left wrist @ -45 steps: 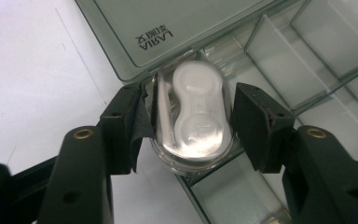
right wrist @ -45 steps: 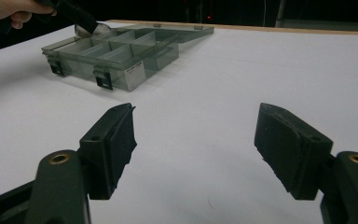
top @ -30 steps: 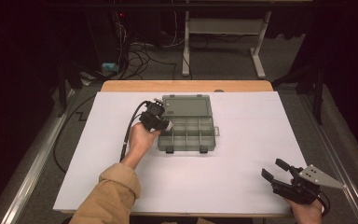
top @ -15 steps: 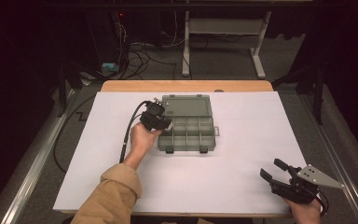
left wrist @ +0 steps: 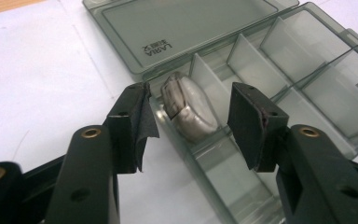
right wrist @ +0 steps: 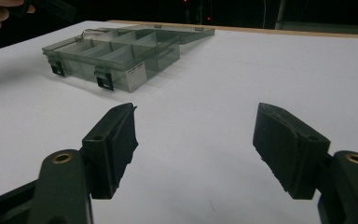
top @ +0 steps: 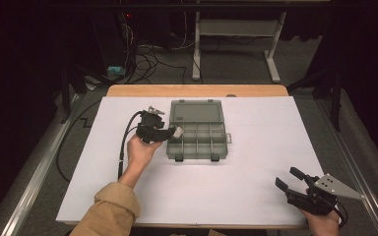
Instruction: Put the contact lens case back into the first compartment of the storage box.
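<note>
Left claw (left wrist: 186, 126) is hanging apart, jaws having just been opening, with the roll of tape (left wrist: 189, 112) lying straight ahead between them in the organizer box (left wrist: 279, 74).

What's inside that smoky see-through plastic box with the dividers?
The open grey translucent compartment box holds one thing: a roll of white tape, standing on edge in a corner compartment. The other compartments look empty. The roll's lower side is hidden by the wall.
</note>
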Demonstrator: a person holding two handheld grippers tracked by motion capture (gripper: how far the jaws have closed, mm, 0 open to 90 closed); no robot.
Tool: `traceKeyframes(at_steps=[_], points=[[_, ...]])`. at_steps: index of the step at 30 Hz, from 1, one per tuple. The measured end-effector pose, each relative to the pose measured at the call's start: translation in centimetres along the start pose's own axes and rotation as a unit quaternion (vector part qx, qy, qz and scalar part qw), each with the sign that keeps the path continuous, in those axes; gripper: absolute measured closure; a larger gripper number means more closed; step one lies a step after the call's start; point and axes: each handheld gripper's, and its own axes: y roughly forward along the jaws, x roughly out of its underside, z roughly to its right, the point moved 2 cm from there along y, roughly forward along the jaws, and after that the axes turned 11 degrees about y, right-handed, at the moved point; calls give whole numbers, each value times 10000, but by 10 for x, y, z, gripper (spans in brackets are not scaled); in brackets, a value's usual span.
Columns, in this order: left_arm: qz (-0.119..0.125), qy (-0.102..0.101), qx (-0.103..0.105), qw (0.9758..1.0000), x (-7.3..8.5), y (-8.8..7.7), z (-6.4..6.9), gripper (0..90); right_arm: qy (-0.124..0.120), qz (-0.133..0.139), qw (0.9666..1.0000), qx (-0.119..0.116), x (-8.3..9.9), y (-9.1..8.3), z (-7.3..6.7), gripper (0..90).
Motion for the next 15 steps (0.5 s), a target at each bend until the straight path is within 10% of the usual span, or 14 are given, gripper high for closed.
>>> traceKeyframes(at_steps=[15], points=[[496, -11, -139, 9987, 32, -30, -1, 441, 55, -10, 10000, 18, 0, 0, 1, 302]])
